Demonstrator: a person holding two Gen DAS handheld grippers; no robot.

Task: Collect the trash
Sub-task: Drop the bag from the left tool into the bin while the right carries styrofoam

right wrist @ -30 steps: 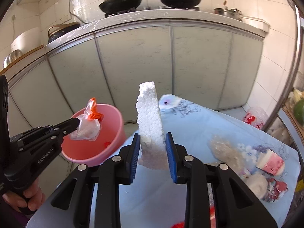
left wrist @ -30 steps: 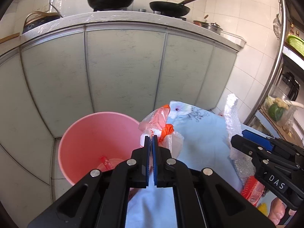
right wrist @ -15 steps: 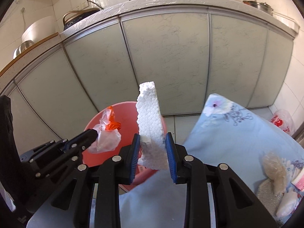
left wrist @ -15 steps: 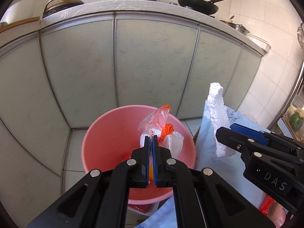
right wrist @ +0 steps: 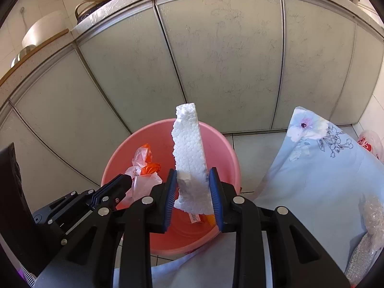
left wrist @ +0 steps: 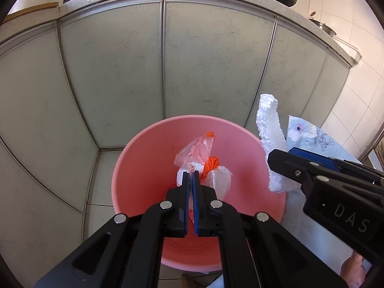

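A pink bucket (left wrist: 144,158) stands on the floor against the cabinet; it also shows in the right wrist view (right wrist: 223,148). My left gripper (left wrist: 190,175) is shut on a clear and orange plastic bag (left wrist: 204,160) and holds it over the bucket's mouth; the bag also shows in the right wrist view (right wrist: 144,168). My right gripper (right wrist: 192,180) is shut on a white foam block (right wrist: 189,148), held upright above the bucket's right rim; the block shows in the left wrist view too (left wrist: 270,132). Some trash lies at the bucket's bottom (right wrist: 195,217).
Grey-green cabinet doors (left wrist: 204,60) rise right behind the bucket under a stone counter with pans. A table with a light blue floral cloth (right wrist: 312,168) sits to the right, with bubble wrap (right wrist: 373,216) on it. A red-printed bag (right wrist: 368,144) lies on the floor beyond.
Both grippers moved left from over the table to over the bucket, carrying the bag and the foam block. The bucket is now centred under them.
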